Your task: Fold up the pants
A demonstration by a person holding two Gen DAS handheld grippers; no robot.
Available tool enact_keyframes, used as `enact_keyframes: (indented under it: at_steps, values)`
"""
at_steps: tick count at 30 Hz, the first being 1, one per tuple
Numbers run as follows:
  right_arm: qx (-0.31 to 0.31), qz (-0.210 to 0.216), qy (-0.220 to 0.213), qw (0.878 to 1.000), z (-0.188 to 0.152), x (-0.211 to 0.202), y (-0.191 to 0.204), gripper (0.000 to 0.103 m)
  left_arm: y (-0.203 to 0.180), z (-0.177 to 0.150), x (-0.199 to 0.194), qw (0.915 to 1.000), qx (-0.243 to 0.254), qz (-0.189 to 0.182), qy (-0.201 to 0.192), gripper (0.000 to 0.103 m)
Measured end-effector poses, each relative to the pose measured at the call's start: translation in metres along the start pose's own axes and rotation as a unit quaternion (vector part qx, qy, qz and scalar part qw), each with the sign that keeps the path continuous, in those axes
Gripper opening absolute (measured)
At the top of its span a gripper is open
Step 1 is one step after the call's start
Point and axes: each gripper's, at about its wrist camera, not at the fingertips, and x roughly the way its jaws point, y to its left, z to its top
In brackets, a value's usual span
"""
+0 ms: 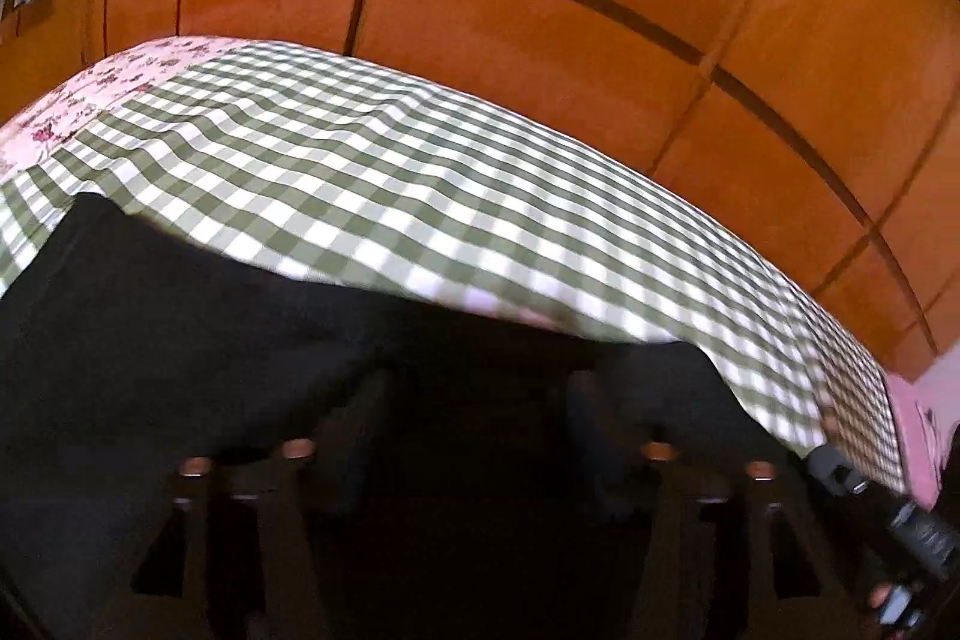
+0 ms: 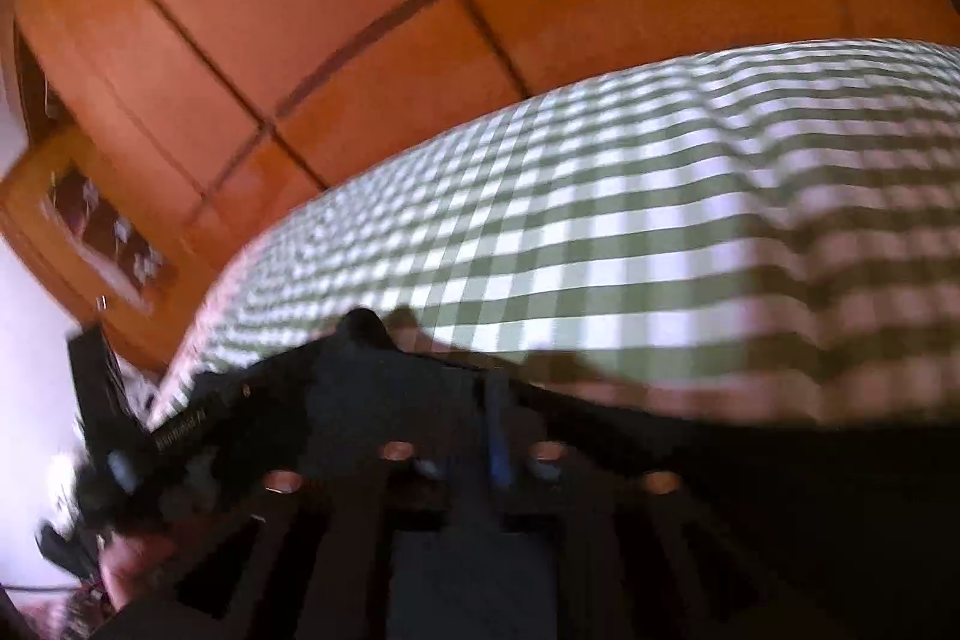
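The black pants (image 1: 180, 316) lie on the green-checked bedspread (image 1: 420, 172), filling the near part of the left wrist view, their far edge a dark line across the checks. They look soft and limp, light enough to drag but sure to sag and bunch; I would judge a seam, hem or waistband edge the safest hold. The left gripper (image 1: 480, 418) stands spread wide over the dark cloth, pinching nothing I can make out. Further right, the right gripper (image 2: 474, 436) is narrowed on a raised peak of pants (image 2: 366, 334). Its fingertips are lost in black-on-black and blur. Wooden wardrobe doors (image 2: 300, 40) stand behind the bed.
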Motion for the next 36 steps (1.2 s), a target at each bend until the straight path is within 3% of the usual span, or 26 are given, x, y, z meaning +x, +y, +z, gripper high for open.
enact_keyframes:
  at_steps: [3,7,9,12,16,20,26,32,36]
  values:
    - [0.022,-0.001,-0.027,0.999,-0.017,-0.043,-0.01,0.021,-0.025,-0.025,-0.019,0.9985,0.051,0.017,-0.012,0.083]
    - [0.046,-0.023,-0.03,0.998,-0.041,-0.096,-0.044,0.021,-0.063,-0.057,-0.029,0.9916,0.127,-0.021,0.009,0.083]
    - [0.064,-0.046,-0.044,0.996,-0.056,-0.137,-0.068,0.021,-0.084,-0.074,-0.034,0.9864,0.163,-0.021,0.007,0.084]
    - [0.099,-0.079,-0.077,0.989,-0.076,-0.196,-0.099,0.032,-0.104,-0.088,-0.04,0.9819,0.188,-0.023,-0.005,0.085]
    - [0.194,-0.122,-0.138,0.963,-0.106,-0.273,-0.153,0.035,-0.121,-0.098,-0.039,0.9843,0.173,-0.034,0.012,0.085]
    - [0.286,-0.153,-0.19,0.927,-0.139,-0.326,-0.208,0.036,-0.138,-0.108,-0.041,0.9824,0.183,-0.037,0.016,0.086]
    - [0.375,-0.114,-0.226,0.892,-0.156,-0.338,-0.266,0.036,-0.159,-0.121,-0.048,0.9742,0.223,-0.03,0.02,0.086]
    - [0.419,-0.037,-0.277,0.864,-0.157,-0.335,-0.309,0.036,-0.166,-0.123,-0.048,0.9744,0.222,-0.017,0.027,0.088]
    - [0.417,-0.038,-0.295,0.859,-0.155,-0.339,-0.314,0.036,-0.171,-0.125,-0.045,0.9746,0.222,-0.009,0.026,0.091]
